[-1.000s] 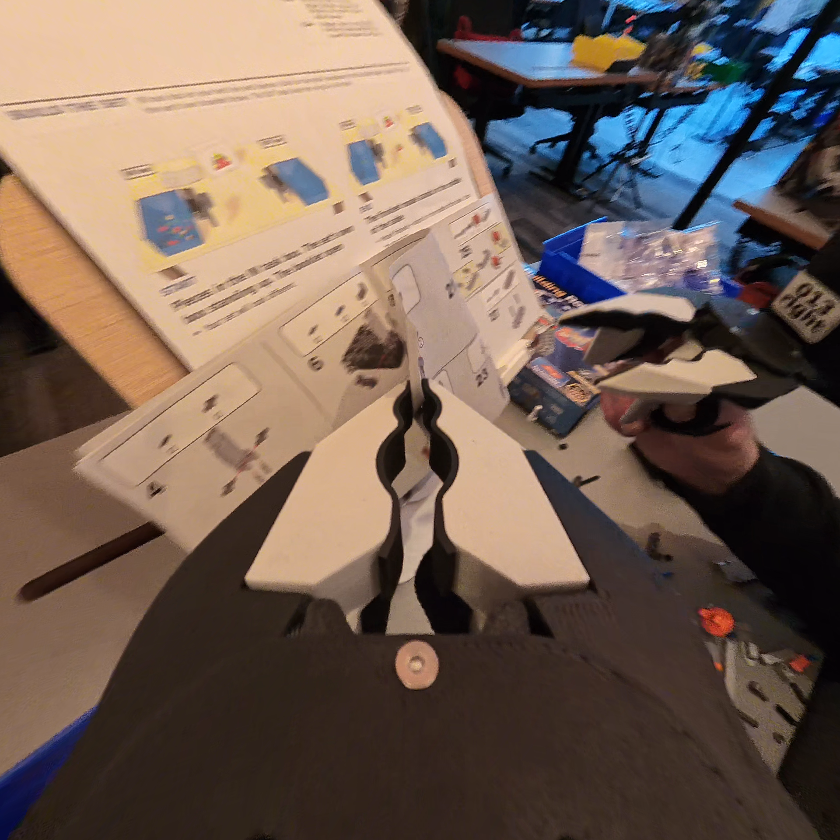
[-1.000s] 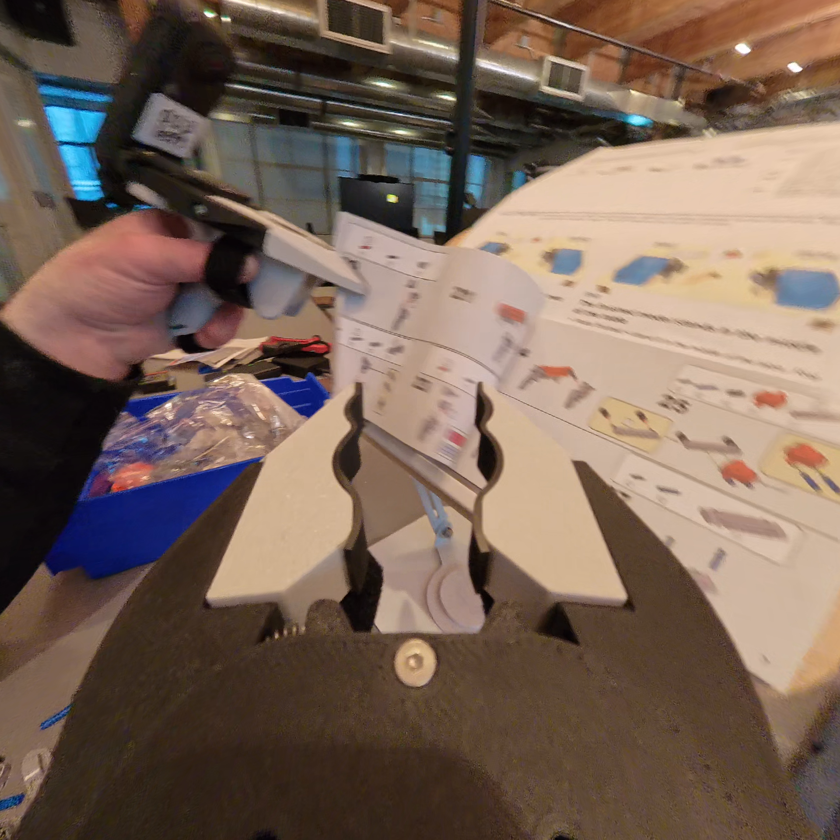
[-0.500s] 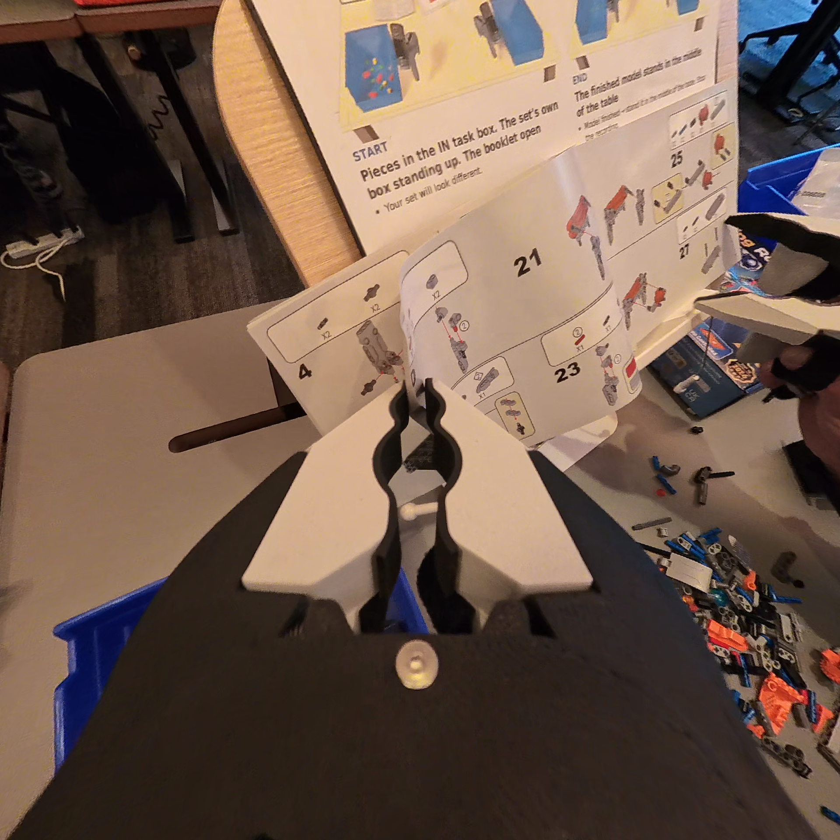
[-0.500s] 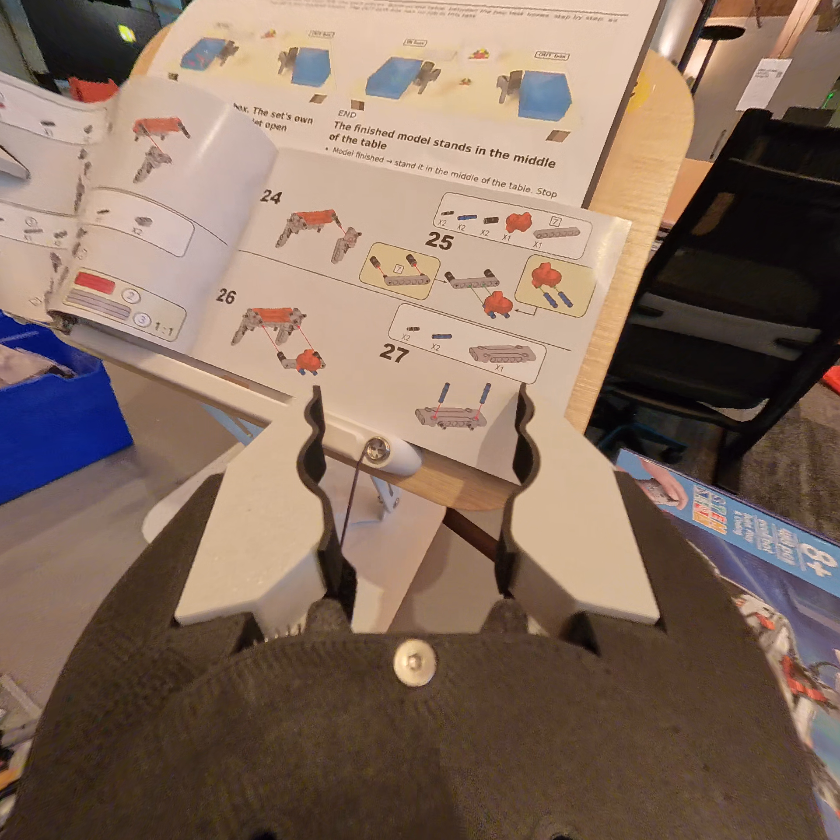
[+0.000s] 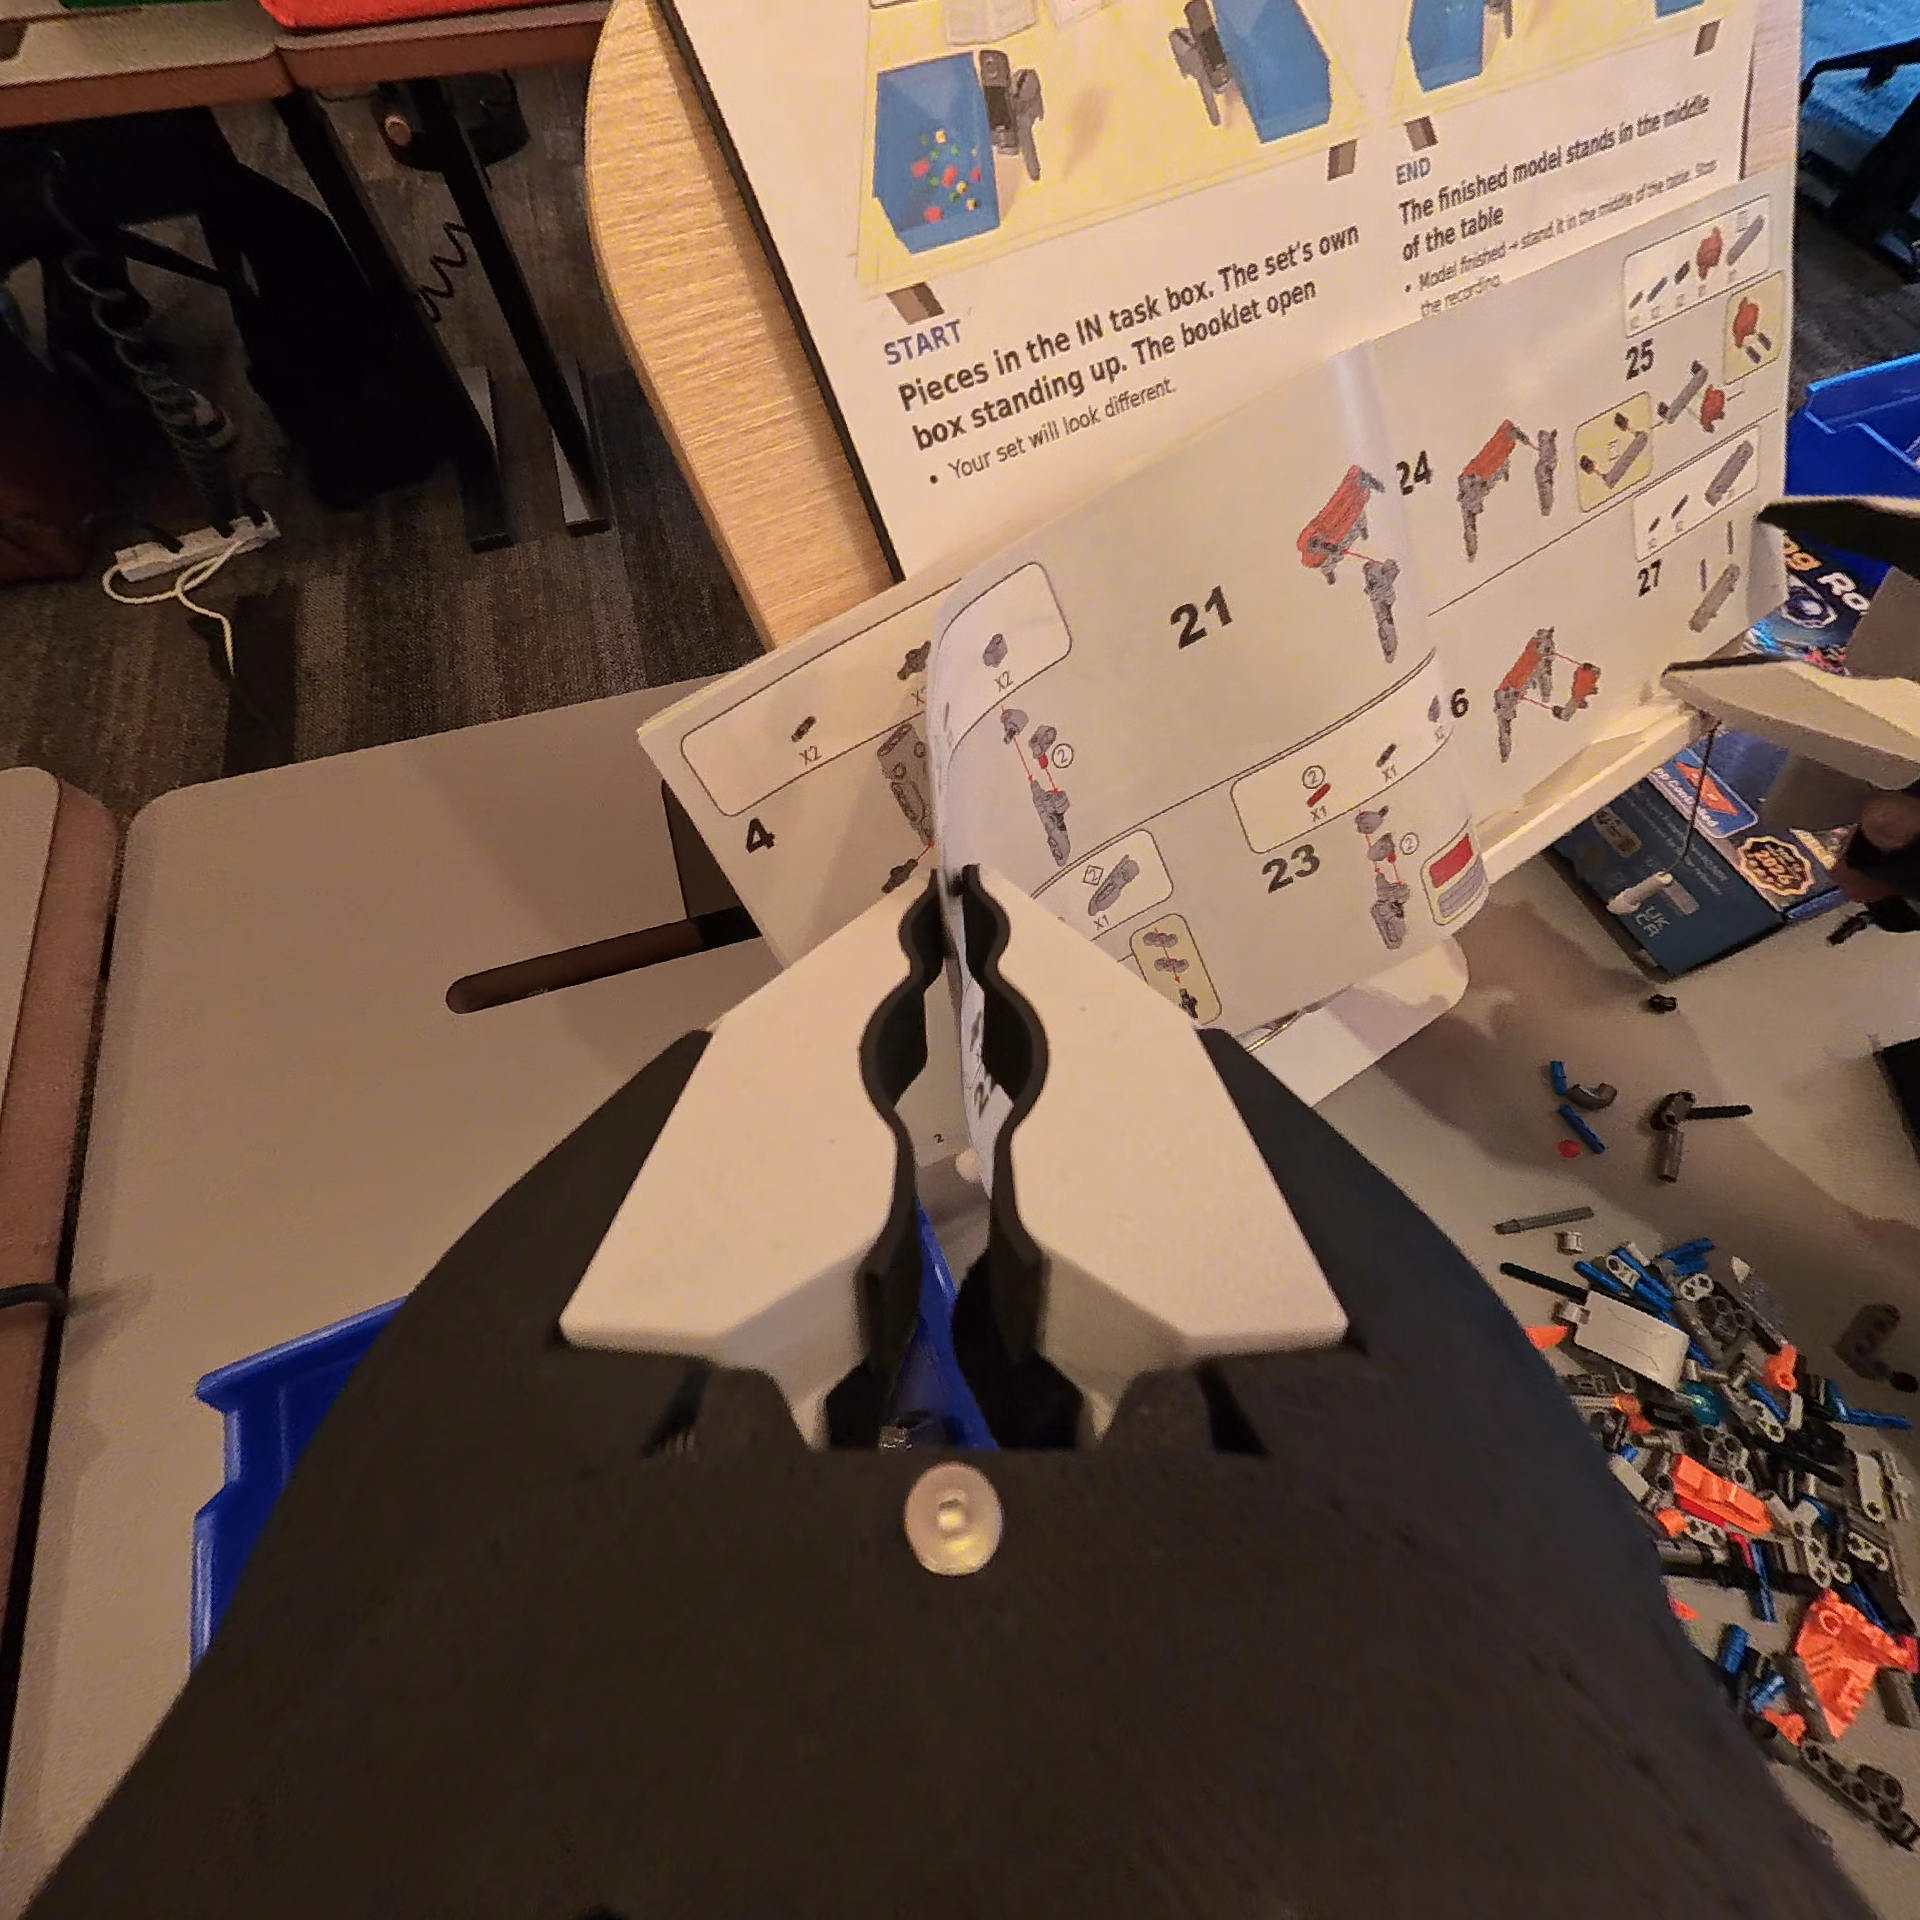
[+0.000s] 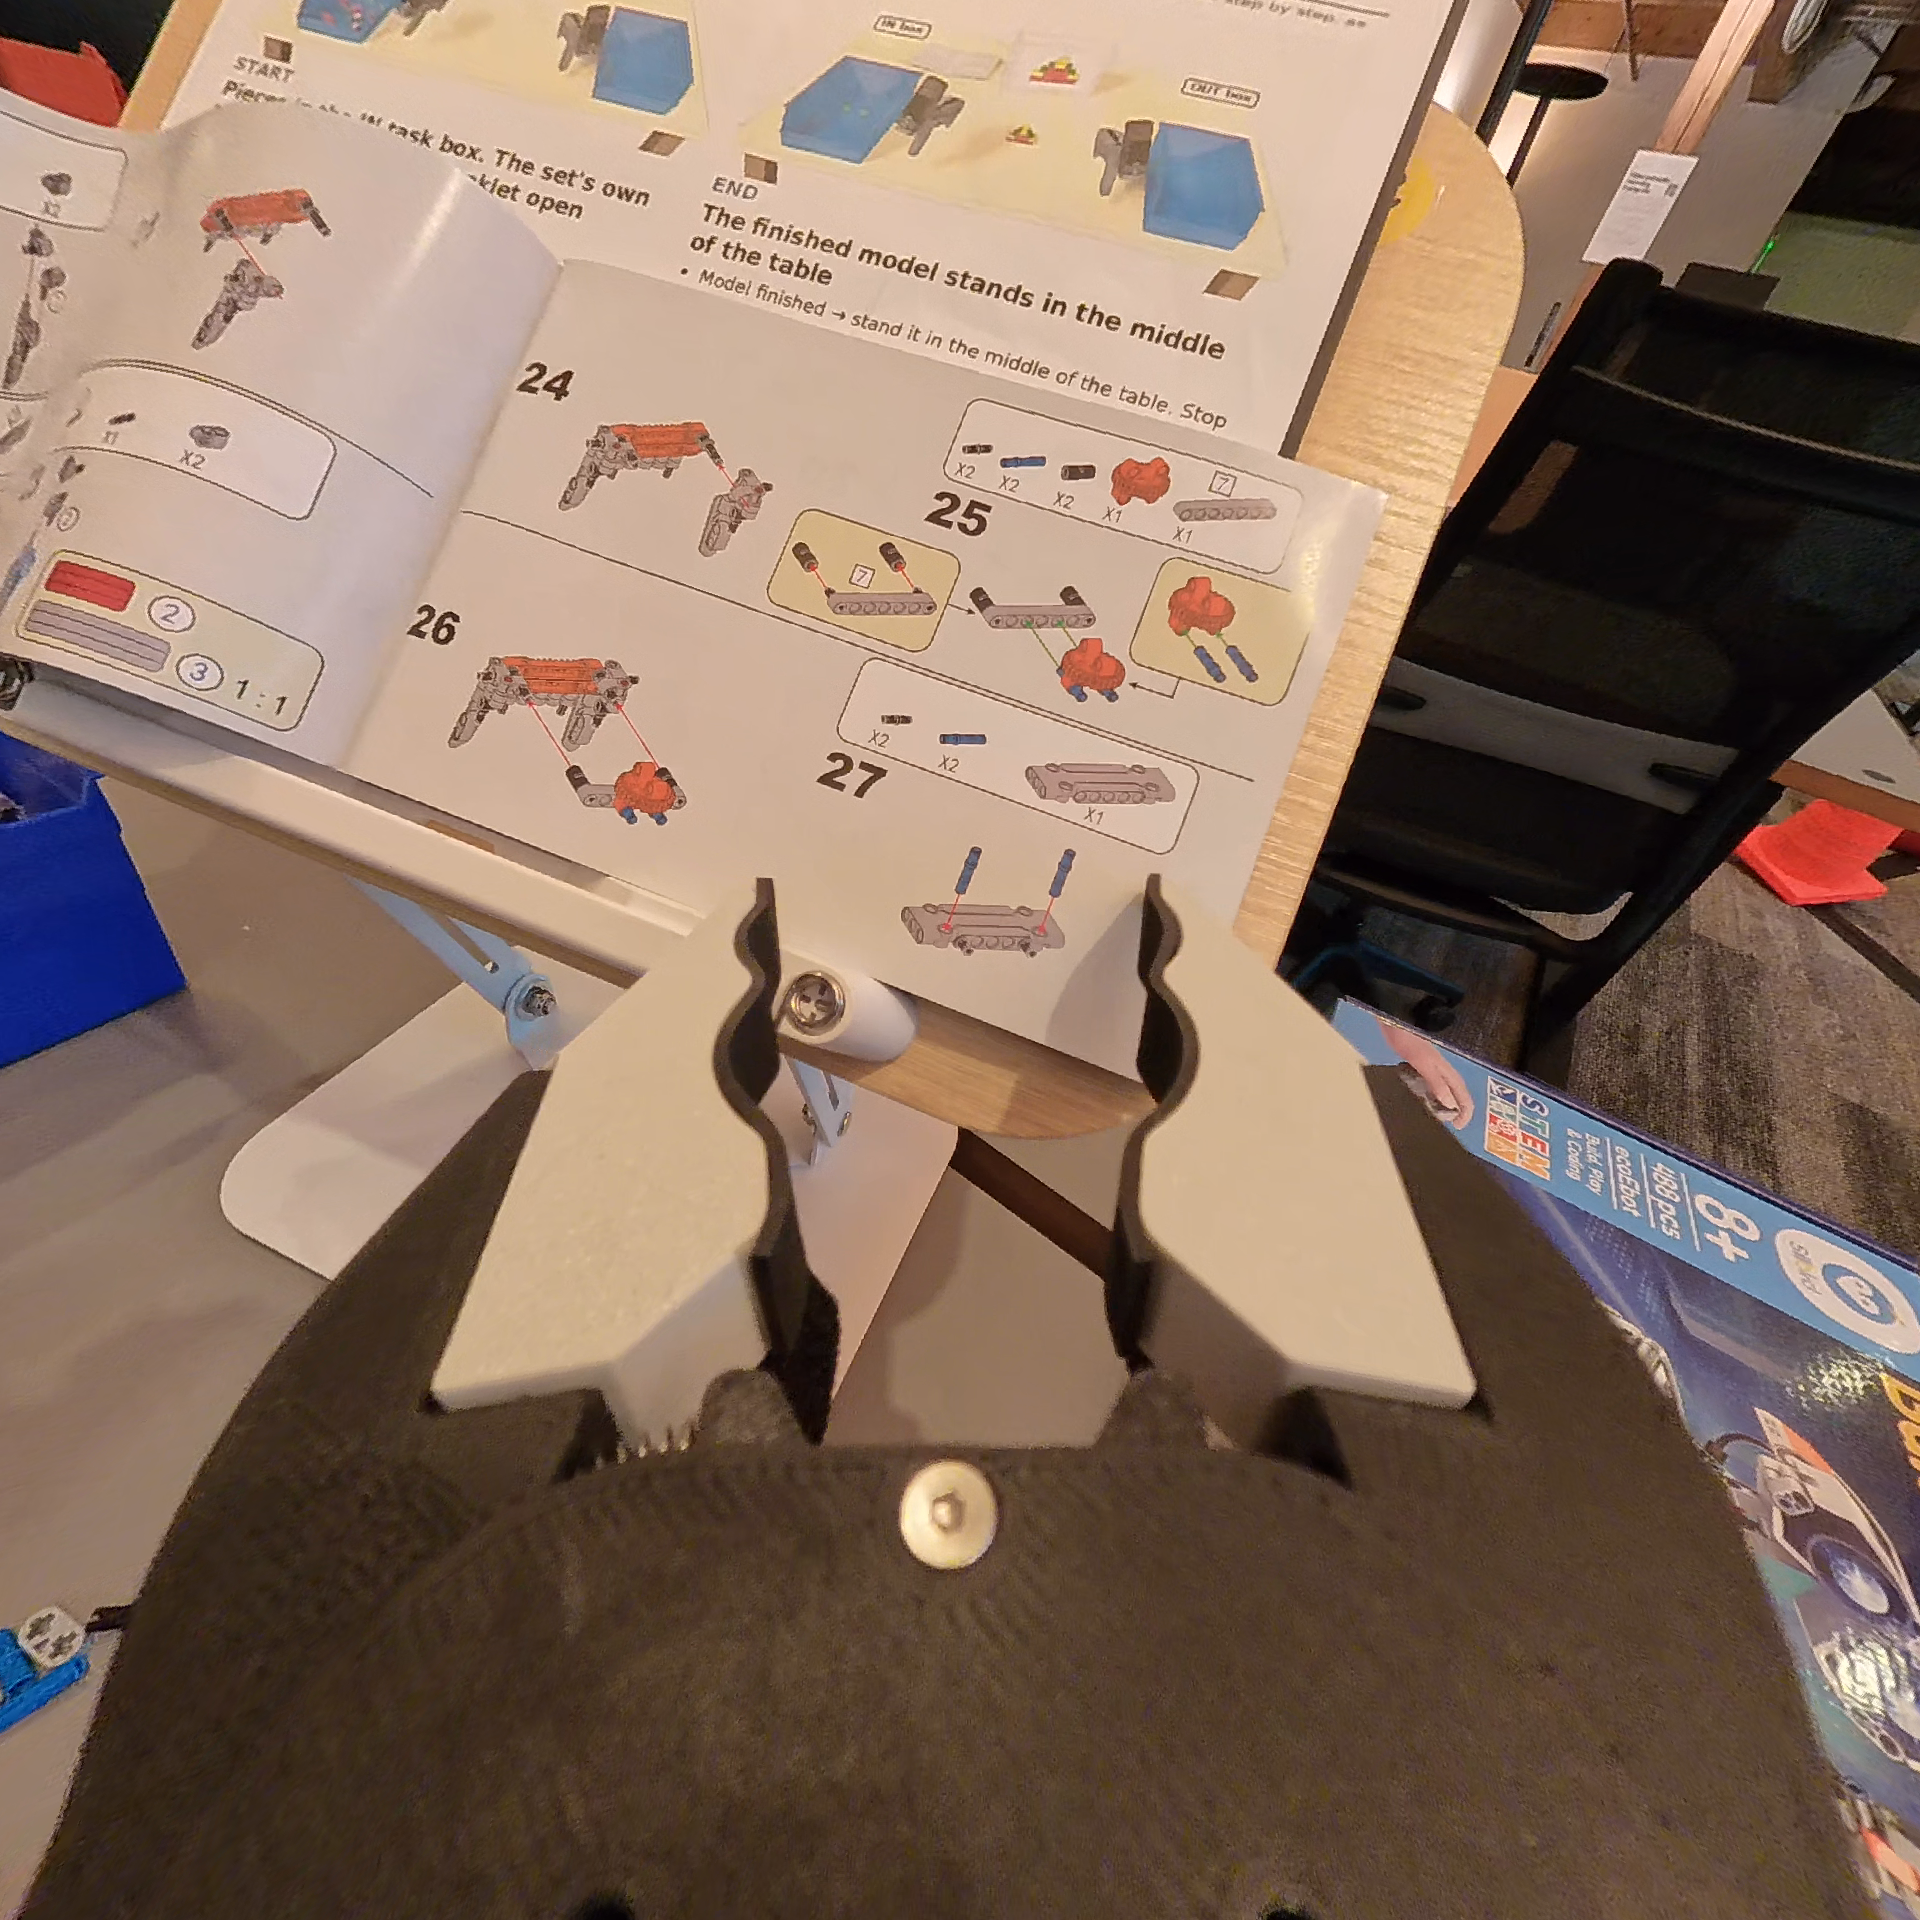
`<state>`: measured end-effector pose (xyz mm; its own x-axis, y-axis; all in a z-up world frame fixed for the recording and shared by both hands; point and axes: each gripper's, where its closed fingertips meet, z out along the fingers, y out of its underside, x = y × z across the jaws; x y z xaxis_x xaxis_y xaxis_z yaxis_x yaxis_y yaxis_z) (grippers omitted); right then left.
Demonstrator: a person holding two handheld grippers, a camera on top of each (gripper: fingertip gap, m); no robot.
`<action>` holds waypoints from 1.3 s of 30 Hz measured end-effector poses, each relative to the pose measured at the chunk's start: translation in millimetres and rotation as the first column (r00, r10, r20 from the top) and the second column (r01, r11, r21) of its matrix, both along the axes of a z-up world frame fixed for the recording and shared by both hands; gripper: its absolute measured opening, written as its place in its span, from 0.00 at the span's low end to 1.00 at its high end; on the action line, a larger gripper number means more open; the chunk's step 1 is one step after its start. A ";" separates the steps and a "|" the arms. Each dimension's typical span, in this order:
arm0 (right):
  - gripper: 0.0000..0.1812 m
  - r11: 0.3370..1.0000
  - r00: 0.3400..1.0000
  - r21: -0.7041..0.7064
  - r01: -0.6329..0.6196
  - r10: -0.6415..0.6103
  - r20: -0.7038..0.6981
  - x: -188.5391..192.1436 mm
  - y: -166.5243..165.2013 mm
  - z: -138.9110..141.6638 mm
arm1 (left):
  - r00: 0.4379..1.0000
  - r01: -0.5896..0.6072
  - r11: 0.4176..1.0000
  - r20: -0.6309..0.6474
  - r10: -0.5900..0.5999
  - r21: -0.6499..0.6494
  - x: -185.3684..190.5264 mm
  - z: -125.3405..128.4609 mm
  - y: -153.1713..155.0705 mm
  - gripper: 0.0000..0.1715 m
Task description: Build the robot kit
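Observation:
A white instruction booklet (image 5: 1195,748) stands open on a white stand (image 6: 332,1143) on the grey table (image 5: 364,935). My left gripper (image 5: 951,883) is shut on the lower edge of a curled booklet page, which bows up to the right. My right gripper (image 6: 956,904) is open and empty, just in front of the bottom edge of the booklet's right page (image 6: 935,644); it also shows at the right edge of the left wrist view (image 5: 1808,717).
A large printed board (image 6: 935,187) leans behind the booklet. A pile of small orange, blue and grey building pieces (image 5: 1745,1455) lies at right. Blue bins (image 5: 260,1455) (image 6: 62,894), a blue set box (image 6: 1662,1299) and a black chair (image 6: 1662,623) stand around. About 30 cm separates my left fingertips from my right.
Both views swung from blurred, higher angles down onto the table. My left gripper kept the page pinched. My right gripper drew back from the page and came lower at the booklet's right page.

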<state>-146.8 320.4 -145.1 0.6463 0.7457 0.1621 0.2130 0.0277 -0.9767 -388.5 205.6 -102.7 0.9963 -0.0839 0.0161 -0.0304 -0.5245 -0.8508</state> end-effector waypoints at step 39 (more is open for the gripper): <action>0.37 0.998 0.998 -0.036 0.057 -0.058 -0.028 12.1 9.2 0.1 | 1.000 0.021 1.000 0.009 -0.021 0.023 4.2 6.2 -2.6 0.00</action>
<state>-134.7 329.7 -145.0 0.6921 0.7122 0.1173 0.1849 -0.0178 -0.9826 -384.3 202.9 -96.5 0.9942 -0.1051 0.0235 -0.0330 -0.5046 -0.8627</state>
